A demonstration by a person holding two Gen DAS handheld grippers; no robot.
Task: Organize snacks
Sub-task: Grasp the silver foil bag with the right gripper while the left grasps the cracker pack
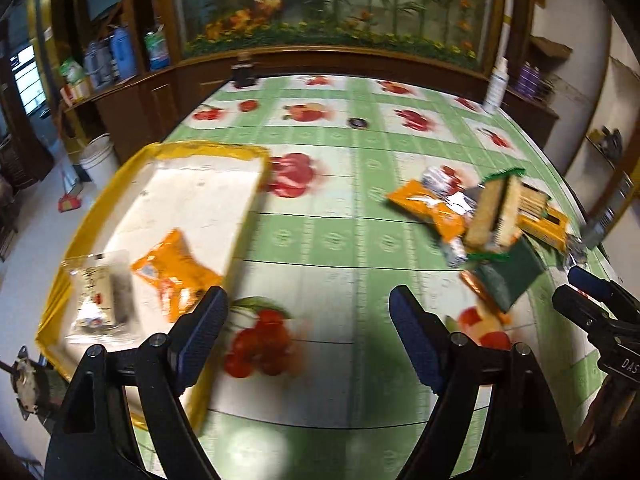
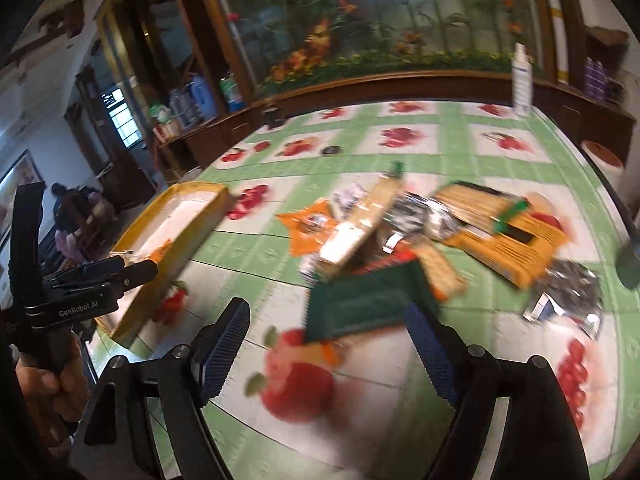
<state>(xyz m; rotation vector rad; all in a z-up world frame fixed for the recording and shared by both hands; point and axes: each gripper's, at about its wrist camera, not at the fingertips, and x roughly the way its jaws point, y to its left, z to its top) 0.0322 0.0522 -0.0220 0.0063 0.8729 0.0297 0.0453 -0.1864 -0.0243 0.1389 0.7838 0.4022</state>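
A yellow-rimmed rectangular tray with a pale, flat floor sits on the glossy green-checked tablecloth printed with red fruit. Inside the tray, at its near end, lie two snacks side by side: a crinkly orange packet with its long axis running slantwise toward the tray's far end, and a clear plastic packet with white and dark contents, lying roughly lengthwise along the tray.

Well to the right of the tray, apart from it, is a loose heap of snacks: a flat dark green pouch at the near edge, a long tan biscuit pack propped aslant and pointing away from the camera, shiny silver foil wrappers, and a flat orange box-like pack lying diagonally.

The left gripper hangs over bare cloth just right of the tray's near corner, its ribbed blue pads spread wide with nothing between them. The right gripper is likewise spread and empty, poised just short of the green pouch. Motion blur softens much of the detail.
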